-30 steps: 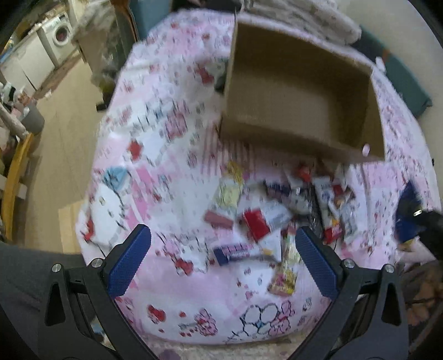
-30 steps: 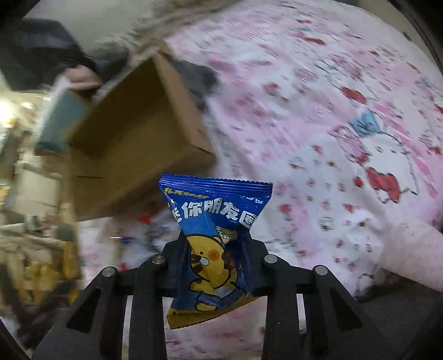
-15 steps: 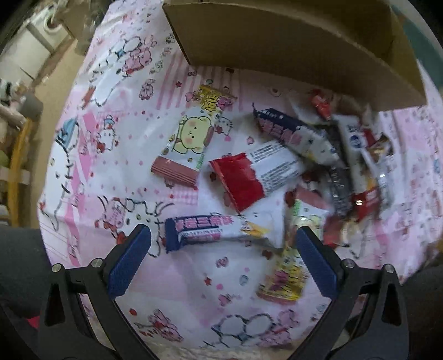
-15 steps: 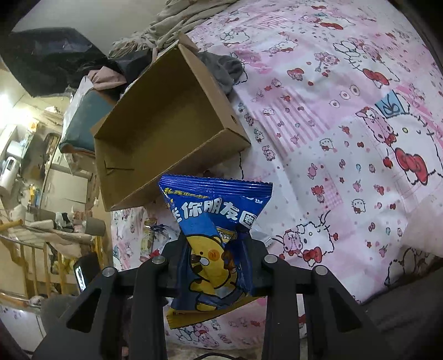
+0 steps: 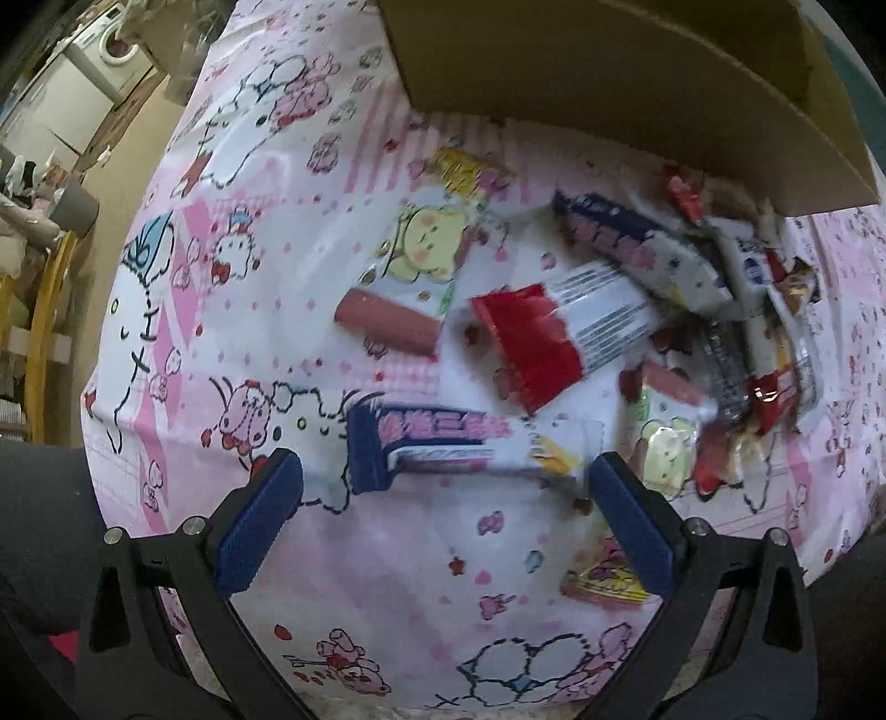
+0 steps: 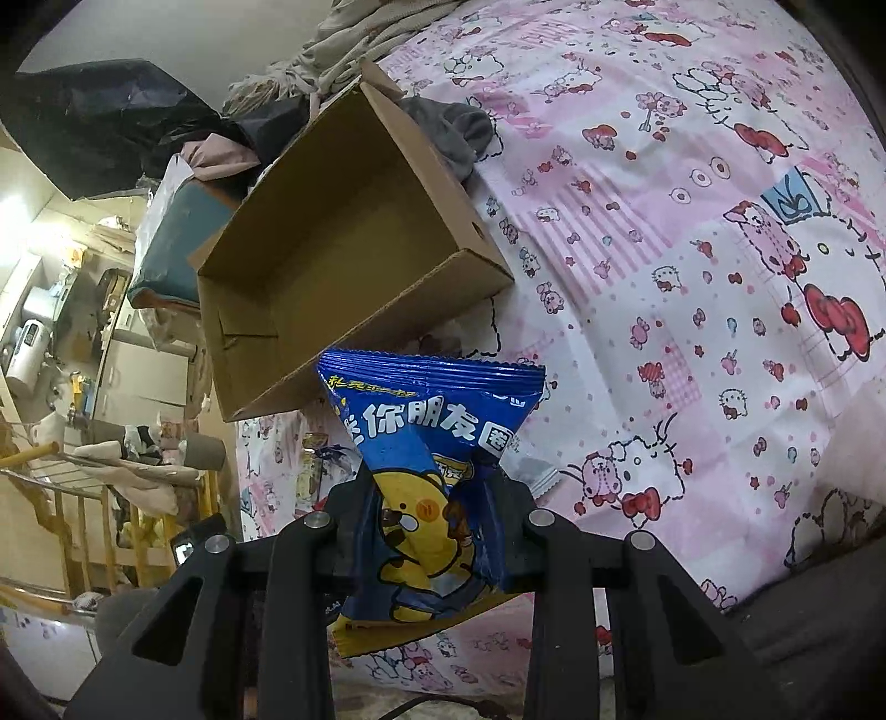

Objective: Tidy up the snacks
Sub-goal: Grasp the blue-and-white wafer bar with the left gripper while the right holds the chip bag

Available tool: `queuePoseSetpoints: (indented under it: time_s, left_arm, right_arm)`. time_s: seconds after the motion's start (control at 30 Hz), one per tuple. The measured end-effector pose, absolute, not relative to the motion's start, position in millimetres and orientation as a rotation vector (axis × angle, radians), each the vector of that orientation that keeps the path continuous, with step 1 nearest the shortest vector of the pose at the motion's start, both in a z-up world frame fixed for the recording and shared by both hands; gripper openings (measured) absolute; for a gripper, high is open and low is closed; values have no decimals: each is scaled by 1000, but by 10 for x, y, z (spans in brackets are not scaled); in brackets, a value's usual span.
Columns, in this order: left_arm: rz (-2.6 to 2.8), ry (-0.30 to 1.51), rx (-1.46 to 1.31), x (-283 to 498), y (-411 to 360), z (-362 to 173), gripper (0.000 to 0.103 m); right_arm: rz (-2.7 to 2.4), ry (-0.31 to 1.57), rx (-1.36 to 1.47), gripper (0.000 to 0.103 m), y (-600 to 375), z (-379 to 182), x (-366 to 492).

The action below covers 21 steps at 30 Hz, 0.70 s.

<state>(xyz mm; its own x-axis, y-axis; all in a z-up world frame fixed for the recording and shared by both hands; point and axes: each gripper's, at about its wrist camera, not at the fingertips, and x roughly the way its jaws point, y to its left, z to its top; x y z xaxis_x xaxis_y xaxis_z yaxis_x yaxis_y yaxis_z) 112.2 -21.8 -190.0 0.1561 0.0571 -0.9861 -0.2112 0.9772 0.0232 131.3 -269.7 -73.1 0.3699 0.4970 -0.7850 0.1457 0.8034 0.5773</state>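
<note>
My left gripper (image 5: 443, 487) points down and stands open just above a blue-and-white snack bar (image 5: 470, 446) that lies between its blue pads (image 5: 260, 520). Beyond it on the pink cartoon sheet (image 5: 232, 288) lie a red-and-white packet (image 5: 559, 332), a yellow bear packet (image 5: 421, 260), another blue bar (image 5: 637, 249) and several small wrappers. The brown cardboard box (image 5: 609, 72) sits behind them. In the right wrist view my right gripper (image 6: 432, 498) is shut on a blue snack bag (image 6: 432, 443) with a yellow cartoon, held up in front of the empty cardboard box (image 6: 343, 249).
The bed's left edge drops to a floor with a washing machine (image 5: 111, 50) and a yellow rack (image 5: 39, 310). Bedding and dark clothes (image 6: 111, 122) pile behind the box. A person's dark trouser leg (image 5: 39, 498) is at the near left.
The left gripper has come down toward the snack pile, so the packets look much bigger and the blue-and-white bar now lies between its pads. The right gripper kept hold of the blue bag and turned slightly.
</note>
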Motion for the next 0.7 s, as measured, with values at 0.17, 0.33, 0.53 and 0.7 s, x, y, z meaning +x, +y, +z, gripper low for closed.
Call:
queuePoseSetpoints:
  time_s: [0.17, 0.33, 0.53, 0.7]
  left_arm:
    - [163, 1376, -94, 1149, -339, -1916, 103]
    - [144, 1362, -80, 1191, -393, -1941, 89]
    - [134, 1344, -55, 1187, -324, -1854, 47]
    - [120, 1345, -59, 1167, -239, -1815, 11]
  right_arm:
    - [246, 1199, 620, 33, -2662, -754, 1320]
    - [241, 1201, 618, 33, -2665, -769, 1329]
    - [232, 1205, 604, 33, -2643, -778, 1348]
    - [230, 1197, 595, 33, -2649, -764, 1339]
